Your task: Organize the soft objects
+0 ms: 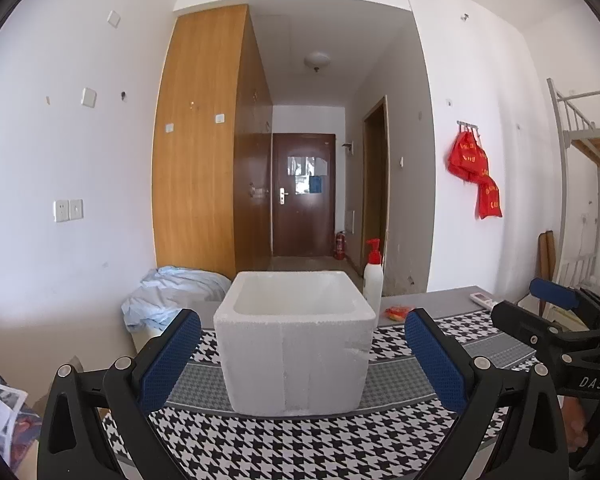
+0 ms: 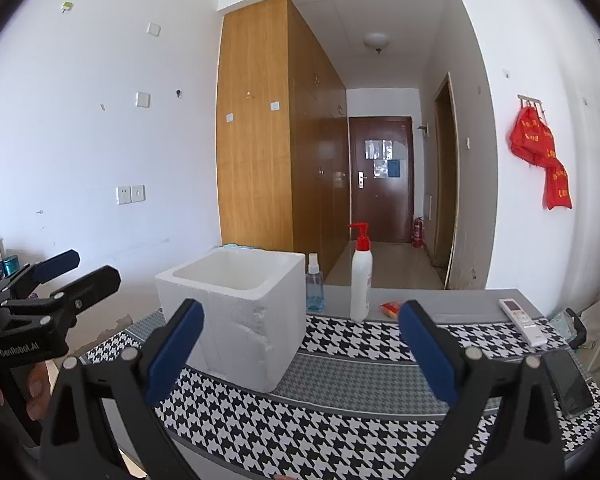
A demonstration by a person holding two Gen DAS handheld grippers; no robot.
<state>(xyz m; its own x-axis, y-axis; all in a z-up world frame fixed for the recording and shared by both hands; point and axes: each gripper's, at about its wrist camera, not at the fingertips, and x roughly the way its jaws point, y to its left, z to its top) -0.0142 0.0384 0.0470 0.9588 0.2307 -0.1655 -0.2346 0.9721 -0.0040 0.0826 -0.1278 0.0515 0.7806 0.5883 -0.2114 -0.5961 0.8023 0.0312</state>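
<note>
Your left gripper (image 1: 302,354) hovers with its jaws spread wide and nothing between them, lined up on the white foam box (image 1: 296,336) that stands open-topped on the houndstooth cloth (image 1: 300,444). Left of the box and behind it lies a crumpled light-blue cloth (image 1: 172,294). Just right of the box stand a blue spray bottle (image 2: 314,286) and a red-pump lotion bottle (image 2: 360,280), then a small orange packet (image 2: 392,308). Your right gripper (image 2: 300,354) is likewise wide apart, holding nothing. A white remote (image 2: 522,320) and a dark phone (image 2: 568,380) lie farthest right.
</note>
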